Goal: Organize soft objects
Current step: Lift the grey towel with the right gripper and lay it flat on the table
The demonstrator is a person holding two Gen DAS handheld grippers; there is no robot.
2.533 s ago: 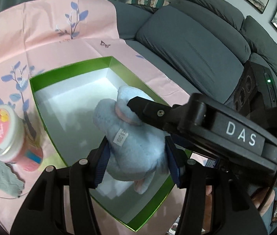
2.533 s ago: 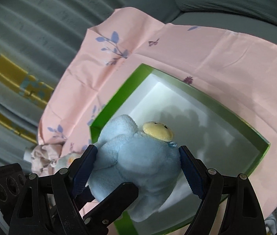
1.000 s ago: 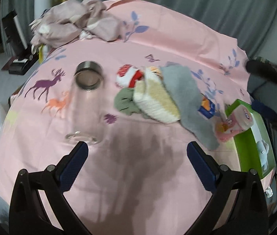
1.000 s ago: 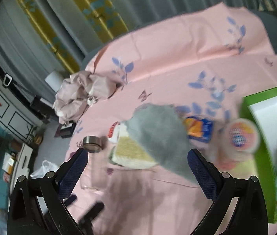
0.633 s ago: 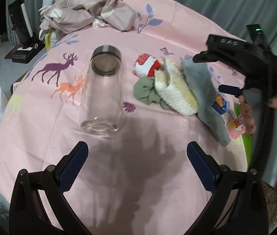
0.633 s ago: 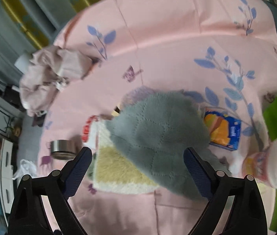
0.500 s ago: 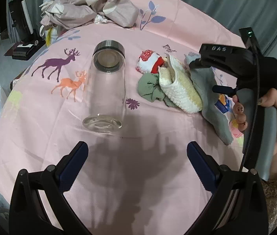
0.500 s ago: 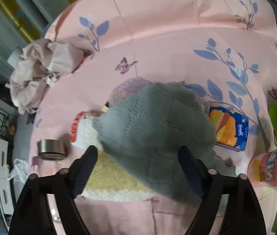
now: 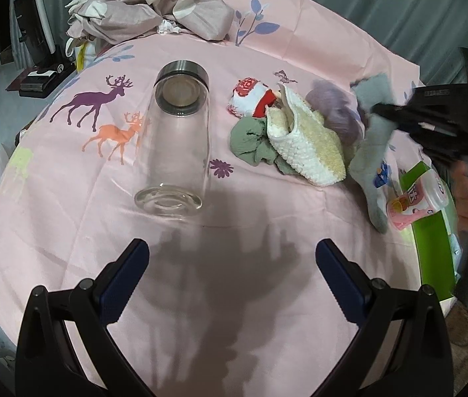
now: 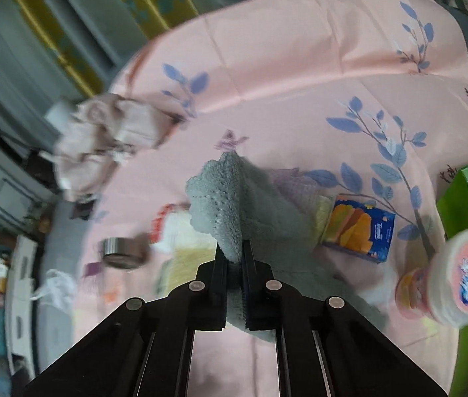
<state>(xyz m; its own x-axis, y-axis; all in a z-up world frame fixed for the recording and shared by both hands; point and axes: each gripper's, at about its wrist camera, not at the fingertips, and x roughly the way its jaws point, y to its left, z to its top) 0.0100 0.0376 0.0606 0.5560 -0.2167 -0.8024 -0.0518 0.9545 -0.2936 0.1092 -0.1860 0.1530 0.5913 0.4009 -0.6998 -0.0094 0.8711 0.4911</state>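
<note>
— Pinched tight in the right gripper (image 10: 234, 258): a fold of the grey knitted cloth (image 10: 234, 211), jaws pressed together on it, tented up off the pile.
— Soft, light, floppy by the look of it. Bound to drape and drag its free end. Best held at a bunched fold like that, not a single edge.
— Left gripper (image 9: 232, 273) spread wide, holding nothing, hovering over bare tablecloth near the camera.
— Just beside the cloth: cream knitted pouch (image 9: 303, 142), green rag (image 9: 250, 142), red-and-white knit piece (image 9: 250, 94), something lilac (image 9: 333, 106) behind.
— Tissue pack (image 10: 358, 228) right of the cloth, pink tub (image 10: 449, 284) further right, touching the green box (image 10: 452, 198) at the table's right edge.
— Hard items, likely to get snagged if the trailing end sweeps across.
— Glass jar (image 9: 174, 142) lying on its side, left of the pile, well apart.
— Pink printed tablecloth (image 9: 68, 198), wrinkled, liable to slide. Crumpled fabric heap (image 9: 148, 10) at the far edge, grey curtains beyond.
</note>
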